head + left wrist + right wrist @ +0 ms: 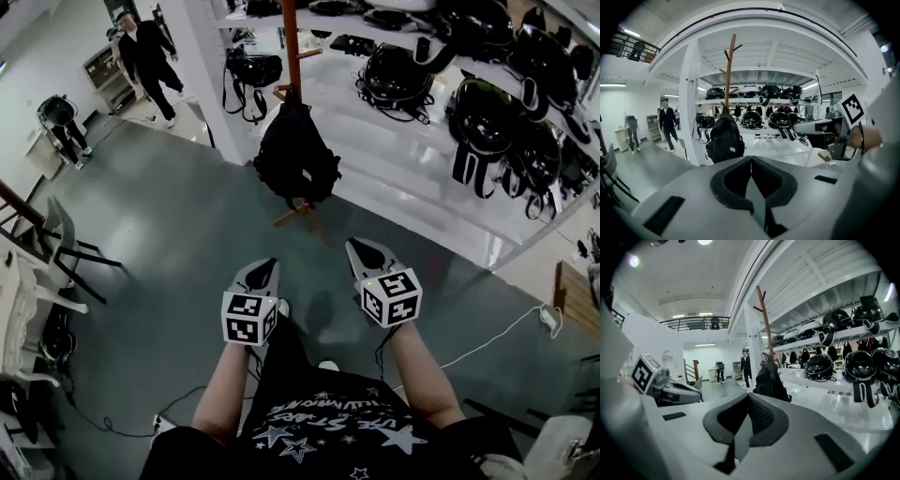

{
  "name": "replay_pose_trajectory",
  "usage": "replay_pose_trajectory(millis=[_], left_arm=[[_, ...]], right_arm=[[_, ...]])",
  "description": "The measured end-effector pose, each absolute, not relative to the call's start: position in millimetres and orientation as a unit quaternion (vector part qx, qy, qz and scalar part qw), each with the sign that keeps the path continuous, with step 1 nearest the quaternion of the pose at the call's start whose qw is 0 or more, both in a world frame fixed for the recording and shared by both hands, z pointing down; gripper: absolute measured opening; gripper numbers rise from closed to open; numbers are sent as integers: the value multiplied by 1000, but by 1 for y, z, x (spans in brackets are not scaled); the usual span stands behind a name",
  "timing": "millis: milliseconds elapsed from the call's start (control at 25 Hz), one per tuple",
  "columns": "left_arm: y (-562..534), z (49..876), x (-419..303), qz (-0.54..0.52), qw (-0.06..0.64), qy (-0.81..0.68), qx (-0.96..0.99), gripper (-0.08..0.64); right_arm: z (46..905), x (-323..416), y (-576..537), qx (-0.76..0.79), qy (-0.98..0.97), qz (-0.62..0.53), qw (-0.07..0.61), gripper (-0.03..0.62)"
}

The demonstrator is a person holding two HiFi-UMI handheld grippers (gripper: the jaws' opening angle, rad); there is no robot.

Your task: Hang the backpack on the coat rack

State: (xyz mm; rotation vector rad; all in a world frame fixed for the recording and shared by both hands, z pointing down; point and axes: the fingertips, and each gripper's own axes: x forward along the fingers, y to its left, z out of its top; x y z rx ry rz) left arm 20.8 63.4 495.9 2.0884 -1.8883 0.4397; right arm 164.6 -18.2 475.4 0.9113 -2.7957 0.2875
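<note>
Floor (169, 234) glossy grey-green; backpack (295, 155) hangs beside helmet shelves (398, 161).

A glossy grey-green floor (169, 234) runs to a white pillar (211, 75) and white shelves (394, 159) of black helmets (394, 75). Chairs (66, 248) stand at the left. A person (145, 61) in black is far off. A railed balcony (693, 322) sits under ceiling lights (704, 242).

The head view looks steeply down, both gripper views nearly level; all three share the coat rack (292, 47), well off.
</note>
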Motion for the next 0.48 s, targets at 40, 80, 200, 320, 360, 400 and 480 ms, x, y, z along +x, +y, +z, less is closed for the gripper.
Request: replay_pose_trajectory(millis=[40, 80, 200, 320, 360, 400, 480], left_arm=[[67, 496, 23, 152, 145, -657, 724, 20], [70, 496, 25, 152, 144, -658, 723, 20], [76, 496, 30, 150, 143, -661, 721, 20], [79, 496, 32, 148, 143, -663, 720, 20], [80, 496, 33, 148, 143, -663, 720, 20], [80, 496, 33, 148, 142, -664, 719, 20], [81, 495, 32, 148, 139, -665, 718, 20]], right_arm=[[477, 168, -15, 308, -942, 98, 94, 11], [478, 171, -12, 308, -942, 99, 94, 11], [482, 177, -7, 306, -942, 100, 96, 11], [483, 178, -6, 304, -942, 99, 99, 11], [483, 178, -6, 303, -943, 100, 99, 11], [484, 178, -5, 302, -943, 100, 99, 11], [484, 177, -5, 301, -943, 101, 100, 11]])
